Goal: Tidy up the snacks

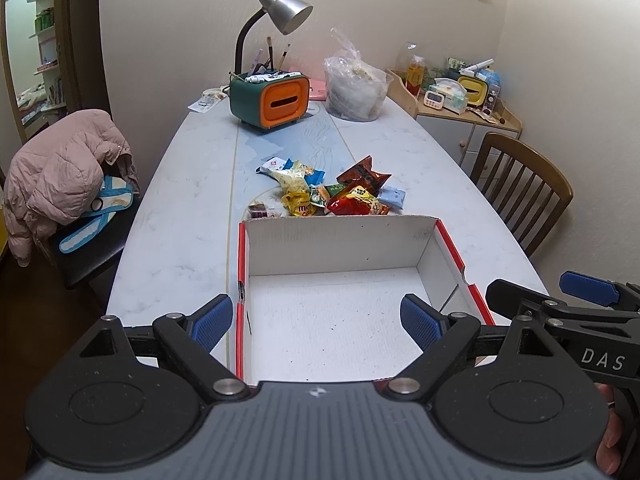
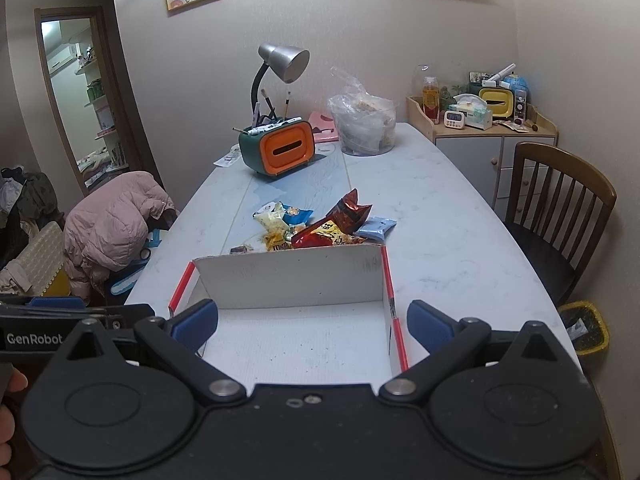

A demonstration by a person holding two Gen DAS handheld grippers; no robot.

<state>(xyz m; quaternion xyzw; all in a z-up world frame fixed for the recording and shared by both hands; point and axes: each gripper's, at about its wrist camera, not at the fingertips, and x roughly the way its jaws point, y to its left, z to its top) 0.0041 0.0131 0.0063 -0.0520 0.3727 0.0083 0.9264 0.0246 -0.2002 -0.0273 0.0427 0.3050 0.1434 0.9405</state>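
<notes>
A pile of snack packets lies on the table just beyond an open white cardboard box with red edges. The pile holds red, yellow, blue and green wrappers; it also shows in the right wrist view, behind the box. My left gripper is open and empty, above the near end of the box. My right gripper is open and empty, above the box's near right side. The right gripper also shows at the right edge of the left wrist view.
An orange and green tissue holder with a desk lamp and a clear plastic bag stand at the table's far end. A wooden chair stands right, a chair with a pink jacket left. A yellow bin sits on the floor.
</notes>
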